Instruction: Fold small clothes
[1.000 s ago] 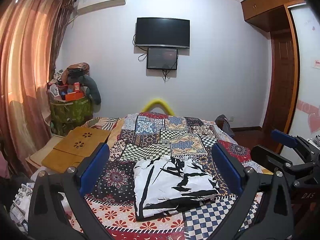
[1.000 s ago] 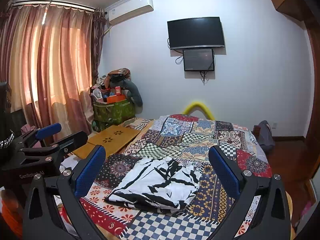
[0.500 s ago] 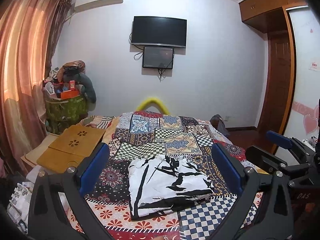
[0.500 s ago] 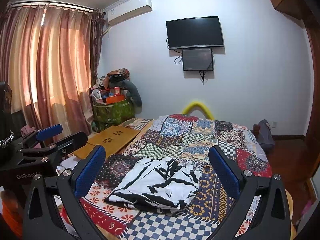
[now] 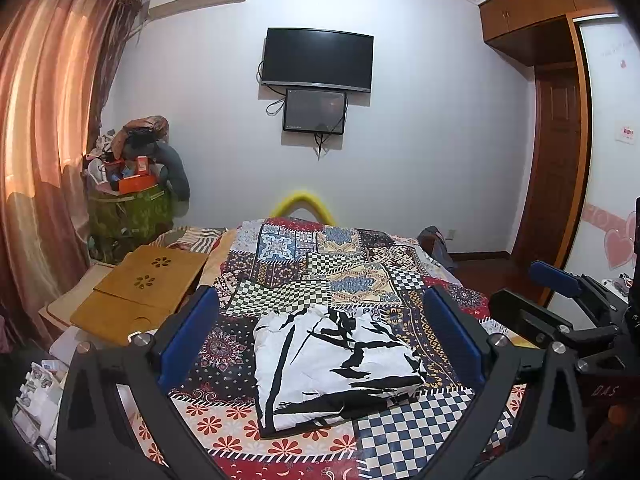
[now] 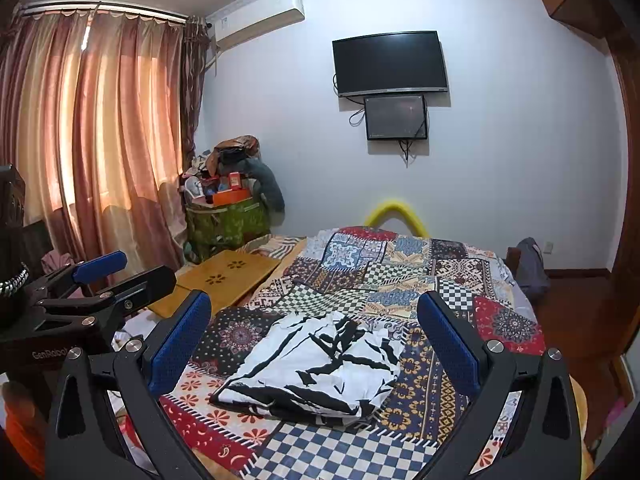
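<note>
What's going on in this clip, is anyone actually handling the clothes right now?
Not at this moment. A black-and-white garment lies folded into a rough rectangle on the patchwork bedspread. The left gripper and right gripper both hover above it with fingers spread wide, holding nothing and touching nothing. Each gripper shows at the edge of the other's view, so they sit side by side. The fold looks finished or nearly so, though some edges seem a little uneven.

Black gripper (image 5: 320, 344) frames, blue pads, silver screws
</note>
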Action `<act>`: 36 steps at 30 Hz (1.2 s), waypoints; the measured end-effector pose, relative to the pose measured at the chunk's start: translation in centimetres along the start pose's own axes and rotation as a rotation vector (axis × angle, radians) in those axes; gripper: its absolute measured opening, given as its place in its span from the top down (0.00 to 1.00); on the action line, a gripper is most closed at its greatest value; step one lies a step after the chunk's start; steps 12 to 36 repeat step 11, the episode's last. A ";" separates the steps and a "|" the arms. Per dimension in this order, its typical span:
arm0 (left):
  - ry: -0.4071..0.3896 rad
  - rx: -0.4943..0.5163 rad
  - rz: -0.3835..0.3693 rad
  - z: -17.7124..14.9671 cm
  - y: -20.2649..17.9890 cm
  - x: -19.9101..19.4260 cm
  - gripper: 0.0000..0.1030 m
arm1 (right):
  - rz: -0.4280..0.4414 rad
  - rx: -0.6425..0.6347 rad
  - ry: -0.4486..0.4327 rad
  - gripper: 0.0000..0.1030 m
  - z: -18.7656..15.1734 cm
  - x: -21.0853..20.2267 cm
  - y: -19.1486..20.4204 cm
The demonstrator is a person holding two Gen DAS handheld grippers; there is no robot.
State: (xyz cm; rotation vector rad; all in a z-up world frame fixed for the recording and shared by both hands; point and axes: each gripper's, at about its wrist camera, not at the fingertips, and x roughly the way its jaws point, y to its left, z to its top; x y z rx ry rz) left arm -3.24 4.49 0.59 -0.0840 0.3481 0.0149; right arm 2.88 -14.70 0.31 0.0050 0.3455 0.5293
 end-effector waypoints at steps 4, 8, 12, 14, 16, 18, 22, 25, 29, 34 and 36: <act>0.010 -0.003 0.006 -0.1 0.0 0.2 0.00 | -0.001 0.006 0.000 0.01 0.0 0.1 0.1; 0.024 -0.014 0.006 -0.3 0.2 0.6 0.00 | -0.002 0.006 0.003 0.01 0.0 0.2 0.2; 0.037 -0.017 0.006 -0.5 0.3 1.0 0.00 | -0.001 0.007 0.009 0.01 -0.1 0.5 0.2; 0.037 -0.017 0.006 -0.5 0.3 1.0 0.00 | -0.001 0.007 0.009 0.01 -0.1 0.5 0.2; 0.037 -0.017 0.006 -0.5 0.3 1.0 0.00 | -0.001 0.007 0.009 0.01 -0.1 0.5 0.2; 0.037 -0.017 0.006 -0.5 0.3 1.0 0.00 | -0.001 0.007 0.009 0.01 -0.1 0.5 0.2; 0.037 -0.017 0.006 -0.5 0.3 1.0 0.00 | -0.001 0.007 0.009 0.01 -0.1 0.5 0.2; 0.037 -0.017 0.006 -0.5 0.3 1.0 0.00 | -0.001 0.007 0.009 0.01 -0.1 0.5 0.2; 0.037 -0.017 0.006 -0.5 0.3 1.0 0.00 | -0.001 0.007 0.009 0.01 -0.1 0.5 0.2; 0.037 -0.017 0.006 -0.5 0.3 1.0 0.00 | -0.001 0.007 0.009 0.01 -0.1 0.5 0.2; 0.037 -0.017 0.006 -0.5 0.3 1.0 0.00 | -0.001 0.007 0.009 0.01 -0.1 0.5 0.2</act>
